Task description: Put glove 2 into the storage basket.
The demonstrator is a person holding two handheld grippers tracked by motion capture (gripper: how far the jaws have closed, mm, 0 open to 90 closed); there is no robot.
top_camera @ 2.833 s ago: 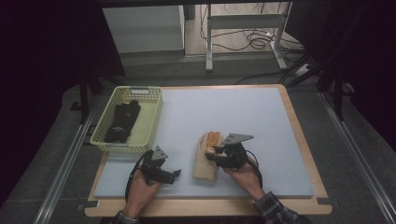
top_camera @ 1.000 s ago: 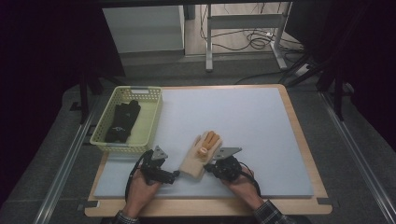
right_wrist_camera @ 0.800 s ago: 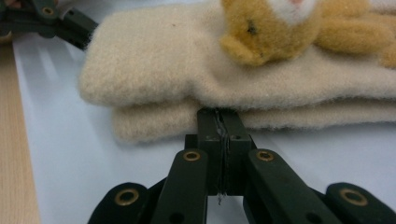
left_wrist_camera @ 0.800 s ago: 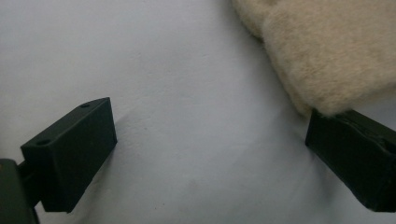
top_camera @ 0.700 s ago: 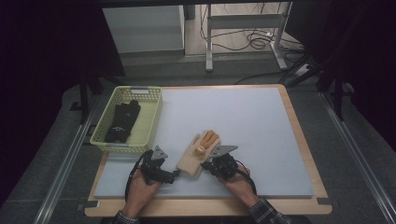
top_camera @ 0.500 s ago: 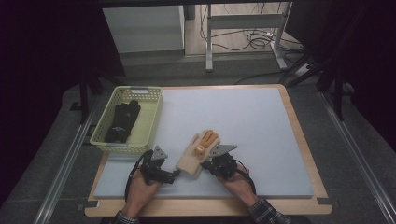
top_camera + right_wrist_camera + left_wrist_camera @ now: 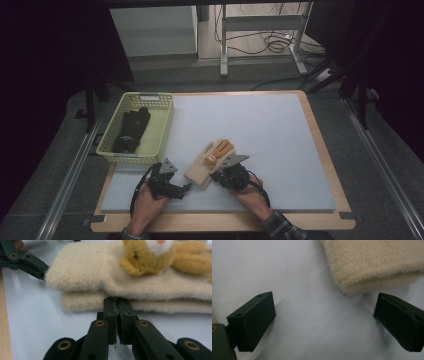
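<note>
On the near part of the pale blue mat lies a pair of beige gloves, stacked one on top of the other, with a little bear face on top. The gloves lie slanted: the cuff end points to the person's left hand, and the orange finger ends point away and to the right.

The right gripper sits at the long side edge of the gloves. Its jaws are pressed together, with almost no gap, and the tips touch the fold where the two gloves meet. I can't tell if they pinch any wool. It is the nearer of the two.

The left gripper has its jaws spread wide and holds nothing. The cuff corner sits just in front of it, a bit to one side, not yet between the pads. I think it needs to slide forward onto the cuff to grab it.

A yellow basket stands at the left edge of the mat with a black glove inside, well apart from the beige ones. The mat rests on a wooden table. Behind it the room is dark, with cables on the floor.
</note>
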